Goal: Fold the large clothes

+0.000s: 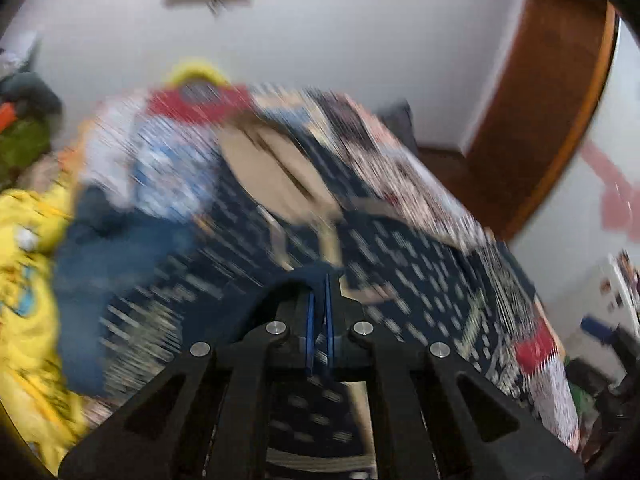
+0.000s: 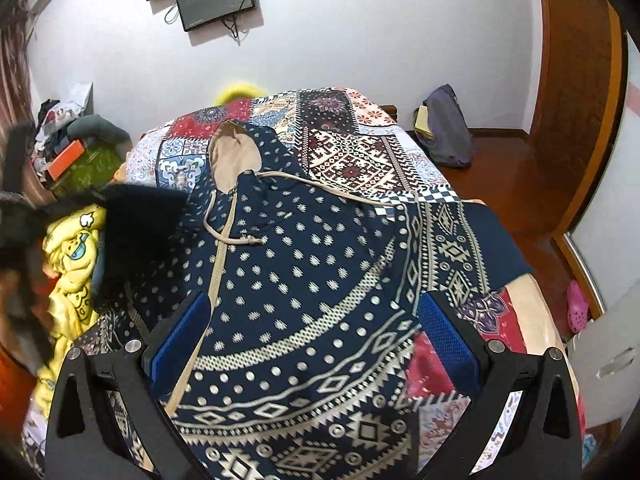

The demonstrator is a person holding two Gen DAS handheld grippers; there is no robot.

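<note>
My left gripper has its jaws clamped on the hoodie sleeve, for folding it inward. My right gripper hovers over the bed, jaws apart, empty.

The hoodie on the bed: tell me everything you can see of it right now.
The hoodie is navy knit-look fabric with cream dots above and cream geometric bands below, a tan-lined hood, a tan drawstring and a tan strip down the front. It lies spread front-up on the patchwork bedspread, hood toward the wall, one sleeve stretched sideways. The left gripper is shut on a plain navy edge of it; the right gripper hangs open above the body.
</note>
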